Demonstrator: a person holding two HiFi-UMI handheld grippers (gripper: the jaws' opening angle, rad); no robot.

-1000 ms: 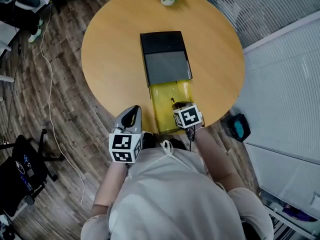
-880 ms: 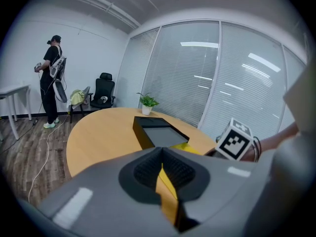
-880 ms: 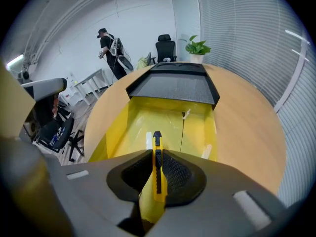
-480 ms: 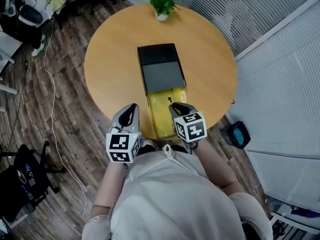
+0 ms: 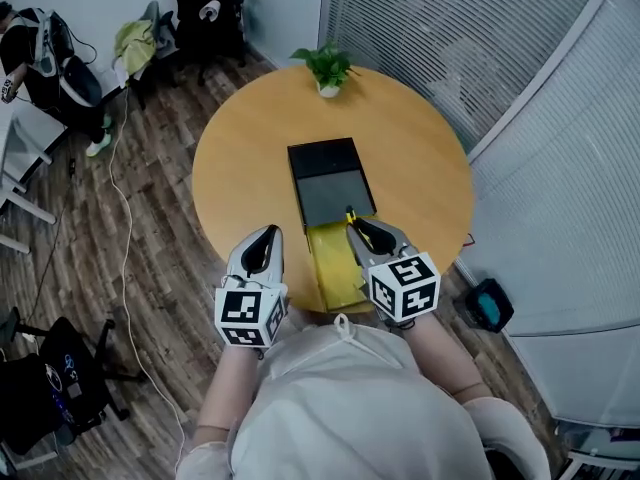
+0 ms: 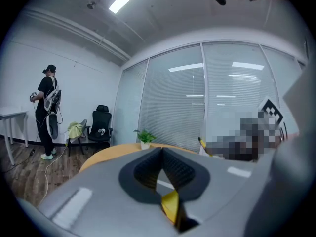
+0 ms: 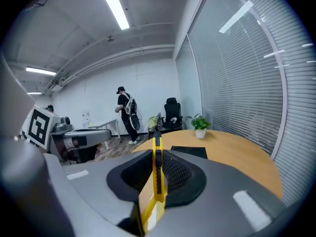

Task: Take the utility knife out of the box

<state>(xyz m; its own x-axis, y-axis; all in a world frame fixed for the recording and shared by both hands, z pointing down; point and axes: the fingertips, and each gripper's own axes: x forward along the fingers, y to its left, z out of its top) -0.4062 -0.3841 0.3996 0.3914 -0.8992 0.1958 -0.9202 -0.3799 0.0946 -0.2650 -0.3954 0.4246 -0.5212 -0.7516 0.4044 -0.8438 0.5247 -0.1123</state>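
Observation:
A black box (image 5: 328,175) lies on the round wooden table (image 5: 420,158), with its yellow inner tray (image 5: 335,268) slid out toward me. My right gripper (image 5: 358,230) hangs above the tray's far end, shut on a yellow utility knife (image 5: 350,212). In the right gripper view the knife (image 7: 157,169) stands on edge between the pads, its tip past the fingertips, and the box (image 7: 190,151) lies beyond. My left gripper (image 5: 266,232) is held over the table's near edge, left of the tray, shut with nothing in it (image 6: 160,151).
A small potted plant (image 5: 327,68) stands at the table's far edge. A window wall with blinds (image 5: 450,28) runs behind and right. On the wooden floor at left are office chairs (image 5: 205,13), a cable (image 5: 125,258) and a standing person (image 5: 40,53).
Both grippers have risen. The right one lifted the knife up out of the yellow tray and tilted toward level. The head view has pulled back and now takes in the whole table.

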